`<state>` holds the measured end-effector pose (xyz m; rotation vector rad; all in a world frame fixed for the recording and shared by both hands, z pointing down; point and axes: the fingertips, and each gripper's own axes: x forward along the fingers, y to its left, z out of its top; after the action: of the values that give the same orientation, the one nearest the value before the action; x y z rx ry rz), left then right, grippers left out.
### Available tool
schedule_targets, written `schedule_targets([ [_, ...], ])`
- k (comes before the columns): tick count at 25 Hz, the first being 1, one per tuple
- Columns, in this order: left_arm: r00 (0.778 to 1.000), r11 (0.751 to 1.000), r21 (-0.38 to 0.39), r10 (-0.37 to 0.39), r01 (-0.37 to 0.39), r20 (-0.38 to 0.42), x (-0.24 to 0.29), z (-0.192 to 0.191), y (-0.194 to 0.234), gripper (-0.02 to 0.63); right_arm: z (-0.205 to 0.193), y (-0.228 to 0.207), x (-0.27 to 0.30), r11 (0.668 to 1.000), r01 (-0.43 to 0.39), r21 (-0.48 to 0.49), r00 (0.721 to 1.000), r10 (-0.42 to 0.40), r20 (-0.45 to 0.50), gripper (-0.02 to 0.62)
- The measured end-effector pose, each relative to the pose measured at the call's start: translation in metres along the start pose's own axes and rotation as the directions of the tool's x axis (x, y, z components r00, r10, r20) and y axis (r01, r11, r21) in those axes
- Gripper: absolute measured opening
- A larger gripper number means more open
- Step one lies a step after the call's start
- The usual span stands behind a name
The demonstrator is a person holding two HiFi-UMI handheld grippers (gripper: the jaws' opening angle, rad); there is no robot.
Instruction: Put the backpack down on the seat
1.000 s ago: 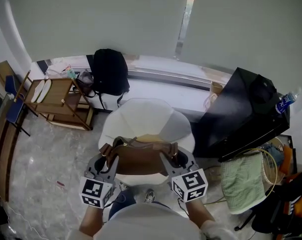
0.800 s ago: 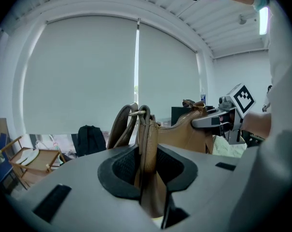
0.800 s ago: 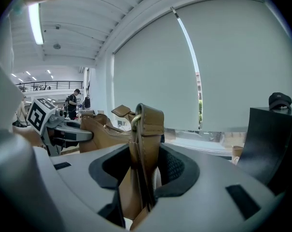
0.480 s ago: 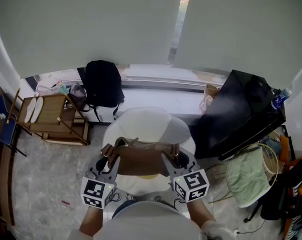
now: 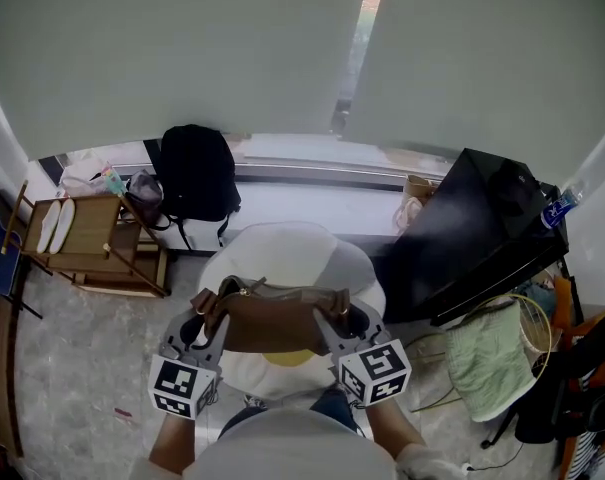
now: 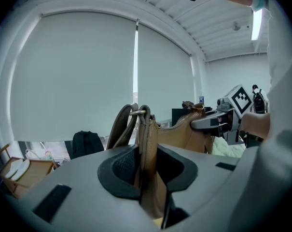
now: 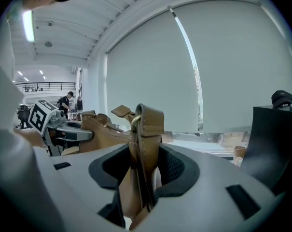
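Observation:
A brown leather bag hangs stretched between my two grippers, above the front of a round white seat. My left gripper is shut on the bag's left end, where the strap ring sticks up above the pads. My right gripper is shut on the right end, with the strap tab rising between its fingers. In the left gripper view my left gripper grips leather, and the bag runs off to the right gripper. In the right gripper view my right gripper shows the same.
A black backpack leans on the window ledge behind the seat. To the left stands a wooden rack. To the right are a large black case, a green cloth and a paper bag.
The person has stepped toward the seat, so the bag and both grippers have come further over its front. Both grips on the bag are unchanged.

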<state>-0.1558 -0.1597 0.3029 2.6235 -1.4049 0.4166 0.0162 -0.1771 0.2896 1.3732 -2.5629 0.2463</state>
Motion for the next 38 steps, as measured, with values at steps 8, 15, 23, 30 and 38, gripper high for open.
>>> schedule_targets([
  [8,0.996,0.994,-0.056,0.093,-0.092,0.009,0.048,0.003,-0.023,0.103,0.002,-0.059,0.006,0.996,-0.083,-0.044,0.996,0.082,-0.027,0.176],
  [15,0.992,0.988,-0.084,0.126,-0.127,-0.015,0.081,0.0,-0.032,0.103,-0.014,-0.092,0.023,0.992,-0.123,-0.022,0.99,0.121,-0.071,0.176],
  [23,0.989,0.984,-0.112,0.132,-0.139,-0.072,0.105,-0.028,-0.017,0.103,-0.039,-0.103,0.058,0.989,-0.147,-0.004,0.982,0.146,-0.117,0.176],
  [30,0.987,0.984,-0.111,0.126,-0.137,-0.104,0.126,-0.054,0.002,0.103,-0.067,-0.107,0.086,0.989,-0.148,0.029,0.978,0.151,-0.142,0.176],
  [38,0.986,0.988,-0.112,0.094,-0.11,-0.137,0.156,-0.086,0.013,0.103,-0.099,-0.122,0.113,0.991,-0.127,0.044,0.978,0.133,-0.162,0.175],
])
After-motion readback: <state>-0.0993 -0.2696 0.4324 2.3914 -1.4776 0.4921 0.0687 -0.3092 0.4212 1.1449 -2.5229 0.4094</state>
